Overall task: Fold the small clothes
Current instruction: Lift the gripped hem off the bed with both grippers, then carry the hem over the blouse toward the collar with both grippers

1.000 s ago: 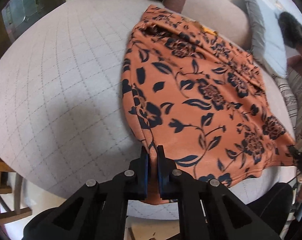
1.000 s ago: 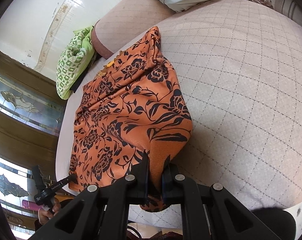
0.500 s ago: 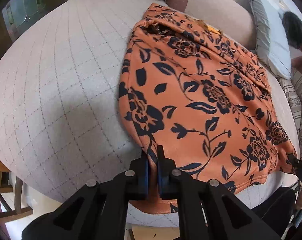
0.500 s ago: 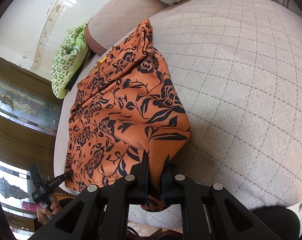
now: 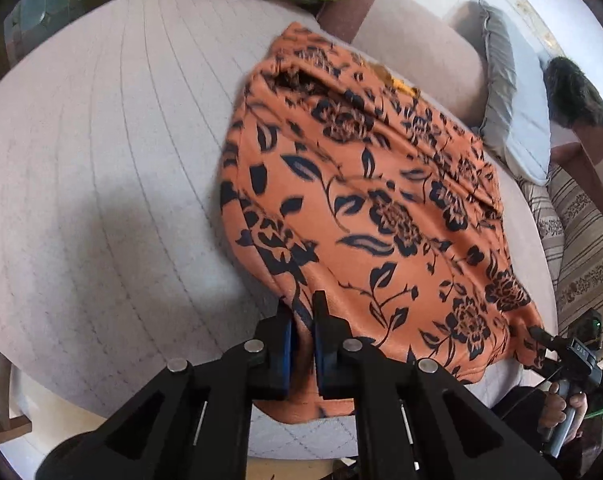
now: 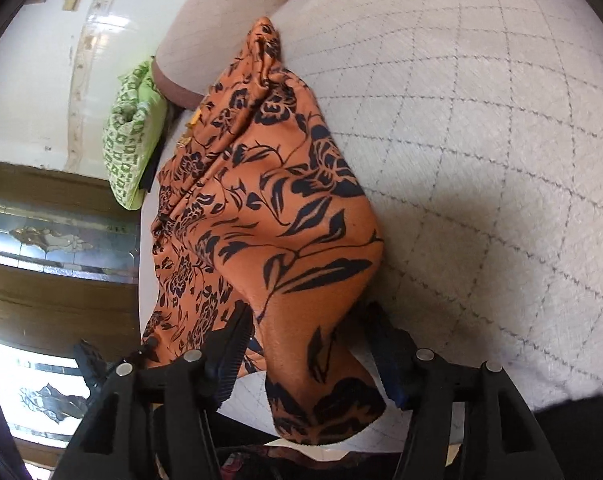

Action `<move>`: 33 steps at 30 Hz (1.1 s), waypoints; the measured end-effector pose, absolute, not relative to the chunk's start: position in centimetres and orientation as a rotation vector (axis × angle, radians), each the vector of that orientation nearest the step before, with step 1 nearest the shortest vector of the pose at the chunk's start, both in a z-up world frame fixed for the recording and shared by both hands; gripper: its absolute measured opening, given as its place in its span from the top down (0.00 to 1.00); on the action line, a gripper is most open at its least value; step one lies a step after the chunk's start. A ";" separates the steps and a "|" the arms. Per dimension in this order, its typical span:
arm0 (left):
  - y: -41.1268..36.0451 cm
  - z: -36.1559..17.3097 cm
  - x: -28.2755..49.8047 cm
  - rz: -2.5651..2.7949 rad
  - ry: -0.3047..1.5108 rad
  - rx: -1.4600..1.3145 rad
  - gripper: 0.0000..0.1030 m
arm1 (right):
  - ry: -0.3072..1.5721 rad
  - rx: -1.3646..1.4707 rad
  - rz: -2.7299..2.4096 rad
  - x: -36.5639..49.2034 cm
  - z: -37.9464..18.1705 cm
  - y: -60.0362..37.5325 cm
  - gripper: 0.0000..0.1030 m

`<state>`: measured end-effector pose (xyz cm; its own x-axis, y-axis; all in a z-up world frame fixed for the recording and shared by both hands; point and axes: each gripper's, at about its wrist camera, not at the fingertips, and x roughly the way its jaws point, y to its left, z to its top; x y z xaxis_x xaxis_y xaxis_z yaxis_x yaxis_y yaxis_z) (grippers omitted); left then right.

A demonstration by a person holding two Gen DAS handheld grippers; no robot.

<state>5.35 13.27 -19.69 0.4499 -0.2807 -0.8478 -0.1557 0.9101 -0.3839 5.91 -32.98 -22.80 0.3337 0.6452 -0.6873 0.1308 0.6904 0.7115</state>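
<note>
Left hand-held gripper [image 5: 301, 320] is clamped tight on the near corner of the orange floral garment [image 5: 365, 208]. Right hand-held gripper [image 6: 309, 344] has just been opening, its jaws now apart with the other corner lying loose between them. The garment lies spread on the quilted bed [image 5: 101, 160], near edge drooping over the side. Soft, limp, light fabric, I'd say; best taken at hem corners.

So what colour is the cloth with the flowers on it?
The cloth is orange with dark navy, almost black, flowers and leaves. The left wrist view shows it best.
</note>
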 end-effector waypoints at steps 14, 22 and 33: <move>16.6 -15.3 4.7 -0.066 0.964 -0.511 0.94 | 1.125 0.657 0.418 5.6 -20.2 -31.2 0.89; 19.4 -12.7 3.9 -0.017 0.946 -0.467 0.94 | 1.152 0.581 0.482 4.2 -18.9 -29.2 0.89; 18.0 -18.9 5.5 0.039 1.138 -0.456 0.89 | 1.301 0.613 0.428 5.1 -22.1 -29.3 0.85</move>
<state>5.46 17.97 -18.95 0.4292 -0.1984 -0.8812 -0.2586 0.9078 -0.3303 5.11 -29.27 -22.07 0.2254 0.6138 -0.7566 0.0443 0.7693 0.6373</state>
